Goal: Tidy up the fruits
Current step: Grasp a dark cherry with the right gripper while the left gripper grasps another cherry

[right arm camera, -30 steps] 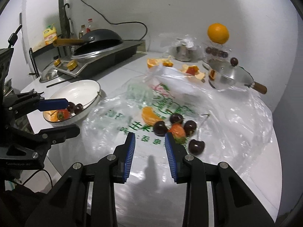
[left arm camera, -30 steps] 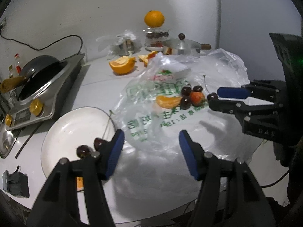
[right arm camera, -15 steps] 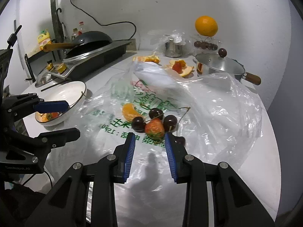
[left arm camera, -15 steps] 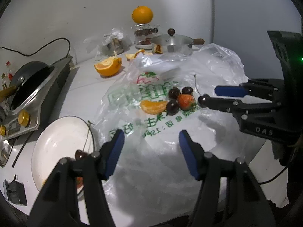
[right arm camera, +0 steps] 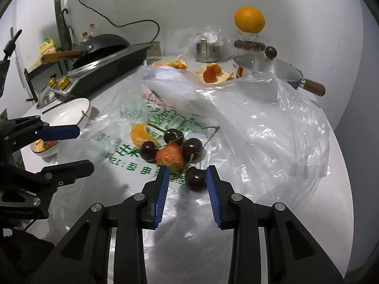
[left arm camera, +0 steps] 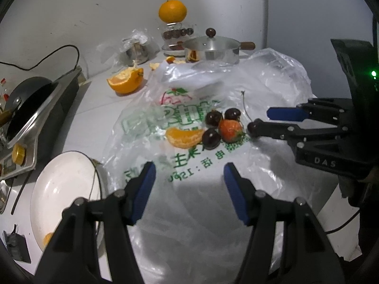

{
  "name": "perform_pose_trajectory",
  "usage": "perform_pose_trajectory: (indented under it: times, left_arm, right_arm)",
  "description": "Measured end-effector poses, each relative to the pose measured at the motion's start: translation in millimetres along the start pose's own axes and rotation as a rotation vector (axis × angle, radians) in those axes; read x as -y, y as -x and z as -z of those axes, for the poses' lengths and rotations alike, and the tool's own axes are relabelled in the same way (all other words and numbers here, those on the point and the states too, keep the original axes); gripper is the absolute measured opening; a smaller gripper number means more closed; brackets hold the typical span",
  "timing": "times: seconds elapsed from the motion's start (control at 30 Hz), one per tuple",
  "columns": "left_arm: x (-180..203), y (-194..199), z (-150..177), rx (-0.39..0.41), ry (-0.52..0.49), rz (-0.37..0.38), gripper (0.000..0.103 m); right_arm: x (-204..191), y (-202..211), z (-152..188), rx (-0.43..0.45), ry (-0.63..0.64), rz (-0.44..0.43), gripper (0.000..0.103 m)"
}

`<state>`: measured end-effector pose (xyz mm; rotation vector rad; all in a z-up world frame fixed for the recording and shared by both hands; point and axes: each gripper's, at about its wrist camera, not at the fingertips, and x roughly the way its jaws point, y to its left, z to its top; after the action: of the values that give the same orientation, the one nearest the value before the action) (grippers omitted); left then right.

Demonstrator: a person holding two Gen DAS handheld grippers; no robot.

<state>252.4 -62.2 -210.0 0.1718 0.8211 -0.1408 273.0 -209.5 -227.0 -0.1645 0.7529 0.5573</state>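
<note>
A strawberry [right arm camera: 169, 157], an orange segment [right arm camera: 139, 133] and several dark cherries lie on a clear plastic bag [right arm camera: 236, 123] with green print. One cherry [right arm camera: 195, 179] sits between the open fingers of my right gripper [right arm camera: 187, 177], not clamped. My left gripper [left arm camera: 189, 184] is open and empty above the bag, nearer than the fruit pile [left arm camera: 213, 127]. The white bowl [left arm camera: 61, 189] at the left holds an orange piece at its near rim. In the left wrist view my right gripper [left arm camera: 258, 120] comes in from the right beside the strawberry [left arm camera: 230, 130].
A stove with a black wok [right arm camera: 104, 45] stands at the left. At the back are a lidded steel pot [right arm camera: 267, 67], orange peels [right arm camera: 213, 74], a half orange [left arm camera: 125, 84], a steel cup under plastic [right arm camera: 207, 51] and a whole orange [right arm camera: 249, 22] on a stand.
My right gripper has moved forward onto the fruit pile, so one cherry now lies between its fingers. My left gripper has shifted right, away from the bowl and over the bag.
</note>
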Motion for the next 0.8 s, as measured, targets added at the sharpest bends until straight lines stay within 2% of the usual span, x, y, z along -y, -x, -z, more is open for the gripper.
perform_pose_trajectory:
  times: [0.8]
  left_arm:
    - [19,-37,-13,0.032,-0.122,-0.007,0.061]
  right_arm:
    - [13,-27,1,-0.062,0.011,-0.005,0.034]
